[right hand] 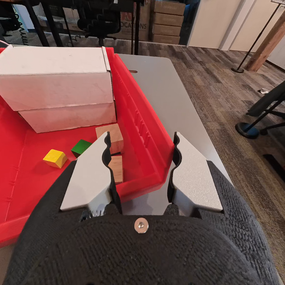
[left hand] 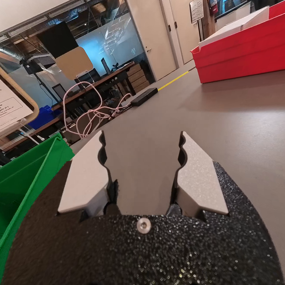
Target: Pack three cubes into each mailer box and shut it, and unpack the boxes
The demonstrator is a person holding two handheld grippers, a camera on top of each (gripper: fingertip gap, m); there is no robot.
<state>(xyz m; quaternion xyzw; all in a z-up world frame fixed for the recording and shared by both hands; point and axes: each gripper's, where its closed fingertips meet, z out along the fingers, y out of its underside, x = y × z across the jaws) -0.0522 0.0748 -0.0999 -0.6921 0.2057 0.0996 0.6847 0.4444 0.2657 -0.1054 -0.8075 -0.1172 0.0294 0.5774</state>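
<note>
In the right wrist view a red bin [right hand: 138,123] holds two white mailer boxes [right hand: 58,86], stacked and shut, at its back. In front of them lie a yellow cube [right hand: 54,158], a green cube [right hand: 81,147] and two plain wooden cubes [right hand: 114,138], [right hand: 118,168]. My right gripper [right hand: 141,135] is open and empty above the bin's right wall. In the left wrist view my left gripper [left hand: 142,135] is open and empty over the bare grey table [left hand: 200,123]. The red bin [left hand: 240,55] with a white box [left hand: 240,26] stands at the far right.
A green bin [left hand: 27,177] stands at the left of my left gripper. A pink cable [left hand: 86,114] and a flat black device [left hand: 144,96] lie near the table's far edge. Beyond the table's right edge [right hand: 192,95] is carpeted floor with stands. My right gripper is the nearer one to the yellow cube [right hand: 54,158]: about 10 centimeters, against 35 centimeters.
</note>
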